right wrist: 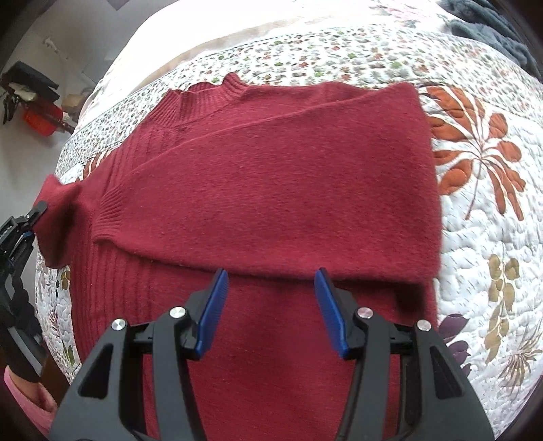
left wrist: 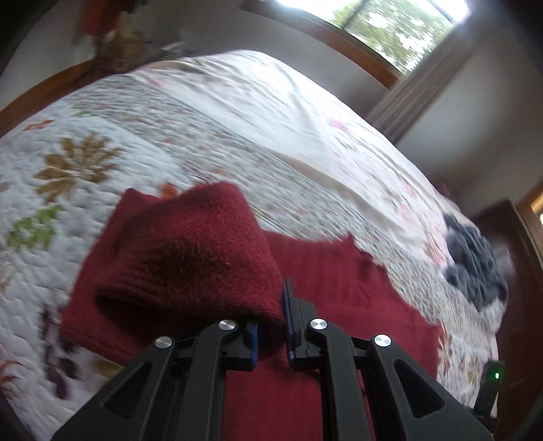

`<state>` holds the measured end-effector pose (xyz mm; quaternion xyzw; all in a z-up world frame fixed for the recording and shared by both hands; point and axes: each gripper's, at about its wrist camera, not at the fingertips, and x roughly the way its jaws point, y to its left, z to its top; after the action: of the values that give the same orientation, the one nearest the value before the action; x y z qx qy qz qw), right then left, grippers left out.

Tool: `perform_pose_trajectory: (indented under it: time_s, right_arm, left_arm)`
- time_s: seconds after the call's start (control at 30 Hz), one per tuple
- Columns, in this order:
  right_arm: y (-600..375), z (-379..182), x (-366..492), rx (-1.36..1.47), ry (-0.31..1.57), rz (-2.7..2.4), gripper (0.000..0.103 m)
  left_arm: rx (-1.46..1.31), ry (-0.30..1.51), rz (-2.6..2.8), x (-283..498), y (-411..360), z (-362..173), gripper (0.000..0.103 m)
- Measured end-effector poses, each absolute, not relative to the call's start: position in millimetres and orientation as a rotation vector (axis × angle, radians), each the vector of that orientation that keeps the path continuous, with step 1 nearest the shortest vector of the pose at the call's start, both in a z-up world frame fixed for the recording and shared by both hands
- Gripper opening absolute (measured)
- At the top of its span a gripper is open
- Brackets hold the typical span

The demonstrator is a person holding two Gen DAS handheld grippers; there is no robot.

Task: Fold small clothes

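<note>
A dark red knit sweater point(right wrist: 271, 176) lies on the floral quilt point(right wrist: 482, 217), one sleeve folded across its body with the ribbed cuff at the left. My right gripper point(right wrist: 271, 291) hovers just above the sweater's lower body, open, with nothing between its blue pads point(right wrist: 213, 312). My left gripper point(left wrist: 271, 325) is shut on the other sleeve point(left wrist: 190, 251), which hangs raised and bunched above the quilt. In the right wrist view that gripper point(right wrist: 34, 217) shows at the left edge, holding the sleeve end off the side of the sweater.
A crumpled dark blue-grey garment point(left wrist: 475, 261) lies on the quilt point(left wrist: 101, 142) beyond the sweater, seen also as a dark blue-grey garment point(right wrist: 492, 30) at the top right. A cream sheet point(left wrist: 271, 101) covers the far bed. A dark wooden cabinet point(left wrist: 519, 271) stands by the bed edge.
</note>
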<state>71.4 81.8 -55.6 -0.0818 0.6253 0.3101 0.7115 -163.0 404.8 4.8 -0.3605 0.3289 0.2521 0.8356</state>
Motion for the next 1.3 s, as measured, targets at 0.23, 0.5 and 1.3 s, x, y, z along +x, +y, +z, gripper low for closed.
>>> perform_pose_trajectory:
  time_s: [0.23, 0.5, 1.3]
  right_arm:
    - [68.9, -51.9, 78.6, -0.161, 1.375, 0.697, 0.053]
    - [56.0, -57.8, 83.5, -0.143, 1.397, 0.699, 0.053]
    - [169.4, -41.8, 73.6, -0.055, 1.483, 0.957, 0.061]
  left_arm:
    - [-0.798, 0.722, 0.434, -115.6, 354.0, -7.8, 0.011]
    - [-0.796, 0.791, 0.387, -76.5, 317.7, -33.6, 0.011]
    - [-0.715, 0.855, 0.523, -182.3, 401.3, -8.3, 0.014]
